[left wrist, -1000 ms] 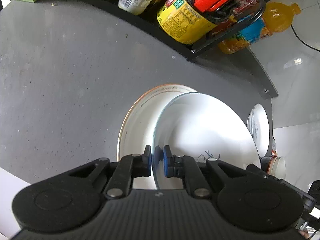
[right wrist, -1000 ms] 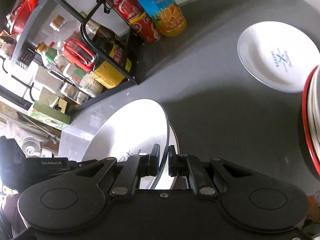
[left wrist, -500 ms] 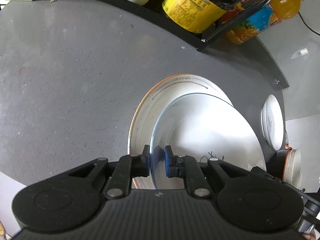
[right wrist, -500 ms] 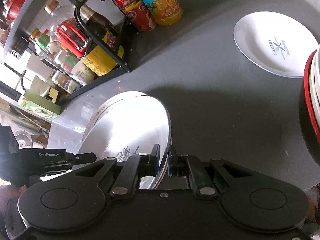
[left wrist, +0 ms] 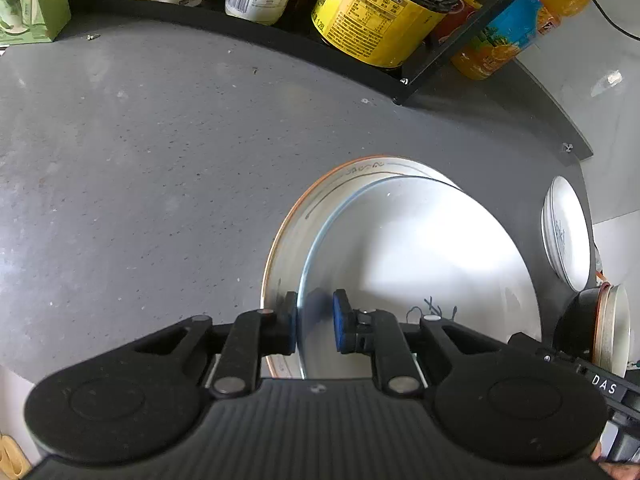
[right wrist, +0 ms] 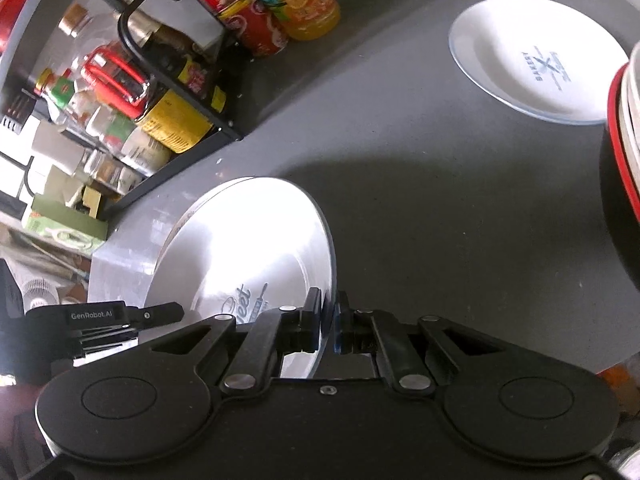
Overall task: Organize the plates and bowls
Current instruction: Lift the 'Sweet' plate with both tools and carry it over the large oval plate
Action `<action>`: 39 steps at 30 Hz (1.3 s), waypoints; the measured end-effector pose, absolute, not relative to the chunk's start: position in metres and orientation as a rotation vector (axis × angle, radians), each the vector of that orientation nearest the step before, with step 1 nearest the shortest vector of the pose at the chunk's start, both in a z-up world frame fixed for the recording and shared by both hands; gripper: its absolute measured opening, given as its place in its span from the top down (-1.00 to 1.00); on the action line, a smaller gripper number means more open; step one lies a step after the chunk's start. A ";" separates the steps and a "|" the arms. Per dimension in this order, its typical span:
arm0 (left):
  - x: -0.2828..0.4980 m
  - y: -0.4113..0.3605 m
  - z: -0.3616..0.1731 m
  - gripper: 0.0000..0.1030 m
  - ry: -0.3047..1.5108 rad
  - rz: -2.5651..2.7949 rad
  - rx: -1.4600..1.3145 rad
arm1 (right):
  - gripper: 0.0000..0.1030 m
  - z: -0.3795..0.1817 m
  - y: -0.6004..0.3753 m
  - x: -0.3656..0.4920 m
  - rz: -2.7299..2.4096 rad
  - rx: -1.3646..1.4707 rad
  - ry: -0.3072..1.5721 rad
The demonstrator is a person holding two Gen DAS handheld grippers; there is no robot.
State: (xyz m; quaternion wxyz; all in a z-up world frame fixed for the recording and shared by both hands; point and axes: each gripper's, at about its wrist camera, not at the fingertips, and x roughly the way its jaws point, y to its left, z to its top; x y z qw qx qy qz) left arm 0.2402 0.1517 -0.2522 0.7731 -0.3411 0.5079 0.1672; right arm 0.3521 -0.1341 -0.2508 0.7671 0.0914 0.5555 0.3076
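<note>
A white plate with a thin blue rim lies tilted on a larger orange-rimmed plate on the grey counter. My left gripper straddles its near rim; the left pad touches the rim and the right pad stands off the inner face, so it is open. In the right wrist view the same plate shows its printed face, and my right gripper is shut on its rim. The lower plate's edge peeks out behind it. The left tool's body shows at the left.
A black wire rack of bottles and jars lines the counter's back edge, an orange juice bottle beside it. A white "BAKERY" plate lies far right. A red-rimmed stack of bowls stands at the right edge. A green box sits far left.
The blue-rimmed plate came down onto the orange-rimmed plate. My left gripper's pads have spread apart from the rim. The right gripper kept its grip and sank with the plate.
</note>
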 end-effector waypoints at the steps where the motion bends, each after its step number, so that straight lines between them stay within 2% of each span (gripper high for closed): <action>1: 0.241 0.152 -0.253 0.69 1.102 0.360 -0.742 | 0.88 -0.252 -0.135 0.351 0.664 0.199 1.205; 14: 0.267 0.153 -0.249 0.58 1.216 0.368 -0.695 | 0.91 -0.250 -0.139 0.352 0.640 0.227 1.177; 19: 0.269 0.159 -0.238 0.36 1.208 0.366 -0.671 | 0.92 -0.248 -0.136 0.352 0.653 0.211 1.155; 26: 0.261 0.165 -0.228 0.33 1.188 0.373 -0.688 | 0.92 -0.250 -0.131 0.354 0.652 0.208 1.160; 27: 0.259 0.165 -0.225 0.29 1.180 0.379 -0.688 | 0.91 -0.251 -0.131 0.354 0.649 0.206 1.161; 31: 0.243 0.172 -0.209 -0.30 1.111 0.482 -0.684 | 0.90 -0.253 -0.129 0.353 0.646 0.205 1.166; 33: 0.239 0.176 -0.209 -0.36 1.096 0.490 -0.689 | 0.90 -0.254 -0.129 0.353 0.643 0.203 1.165; 39: 0.237 0.176 -0.230 -0.36 1.127 0.499 -0.714 | 0.88 -0.259 -0.126 0.352 0.640 0.183 1.166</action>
